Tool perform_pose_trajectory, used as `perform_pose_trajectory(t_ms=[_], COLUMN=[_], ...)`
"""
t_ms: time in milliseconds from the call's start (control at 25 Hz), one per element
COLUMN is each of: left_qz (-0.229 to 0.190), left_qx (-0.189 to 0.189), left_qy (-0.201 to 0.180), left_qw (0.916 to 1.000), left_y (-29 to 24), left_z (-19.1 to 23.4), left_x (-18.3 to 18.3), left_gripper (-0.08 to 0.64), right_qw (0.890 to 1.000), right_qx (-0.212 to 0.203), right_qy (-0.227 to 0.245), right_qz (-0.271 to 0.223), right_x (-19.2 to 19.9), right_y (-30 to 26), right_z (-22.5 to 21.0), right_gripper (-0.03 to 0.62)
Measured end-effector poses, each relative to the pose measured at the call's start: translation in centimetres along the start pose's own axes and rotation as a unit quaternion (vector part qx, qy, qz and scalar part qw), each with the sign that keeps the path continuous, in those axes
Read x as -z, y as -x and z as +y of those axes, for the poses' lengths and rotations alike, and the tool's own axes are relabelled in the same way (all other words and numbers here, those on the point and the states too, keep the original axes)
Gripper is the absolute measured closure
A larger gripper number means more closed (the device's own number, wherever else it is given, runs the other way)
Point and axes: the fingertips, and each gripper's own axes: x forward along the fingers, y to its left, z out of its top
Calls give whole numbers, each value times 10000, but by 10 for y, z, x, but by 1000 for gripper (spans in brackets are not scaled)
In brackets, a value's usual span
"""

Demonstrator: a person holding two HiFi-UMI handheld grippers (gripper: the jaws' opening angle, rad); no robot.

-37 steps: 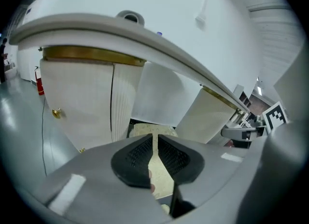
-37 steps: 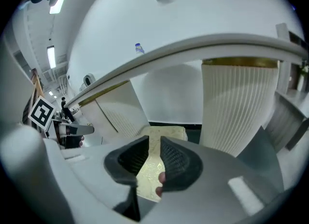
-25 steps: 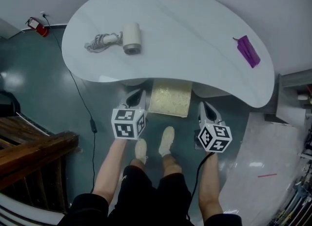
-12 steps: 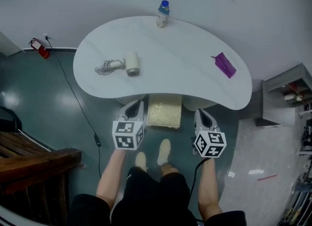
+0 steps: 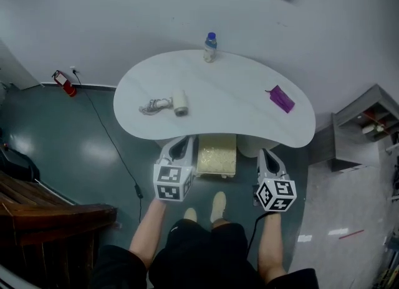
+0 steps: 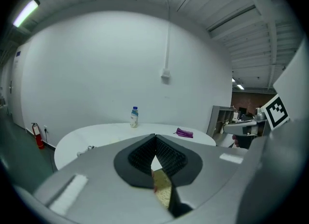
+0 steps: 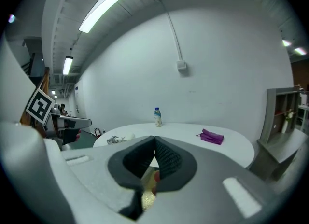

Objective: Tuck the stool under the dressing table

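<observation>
- Stool [image 5: 217, 155]: sitting on the floor at the near edge of the dressing table [image 5: 218, 88], its far part hidden under the white top and its pale seat showing in front of that edge.
- Left gripper [image 5: 184, 143]: hovering in the air just left of the stool, apart from it, and pointing toward the wall.
- In the left gripper view: black ribbed pads [image 6: 168, 154] pressing together, with nothing caught between them.
- Right gripper [image 5: 267, 155]: hovering just right of the stool, apart from it, and pointing the same way.
- In the right gripper view: jaws meeting pad on pad and holding nothing.
- Bottle [image 5: 211, 47]: standing upright at the far edge of the table, about the middle.
- Hair dryer [image 5: 181, 103]: lying on the left part of the table, closer to the near edge, with its coiled cable [image 5: 153, 106] touching it on the left.
- Purple pouch [image 5: 280, 99]: lying flat on the right part of the table, well apart from the bottle.
- Person's shoes [image 5: 217, 206]: standing on the floor just in front of the stool, between the two grippers.
</observation>
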Motion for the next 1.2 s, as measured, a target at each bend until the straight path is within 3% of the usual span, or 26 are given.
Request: perform_pose_trajectory(t_ms=[480,920,1200], left_qz=[-433,-529,-523], left_qx=[124,239,303], left_qy=[-526,-446,-487], left_qw=[9976,9973,9970], left_y=[66,107,111], left_z=[-16,-12,-14], left_x=[-33,-17,-15], left_gripper=[551,551,551], right_qw=[9978,9982,9974], right_qx=[150,342,365], right_qy=[485,252,376], right_qz=[-426,-434,-501], right_x=[-33,-3,-1], right_y=[70,106,112], right_z=[34,46,52], right_gripper=[589,589,589])
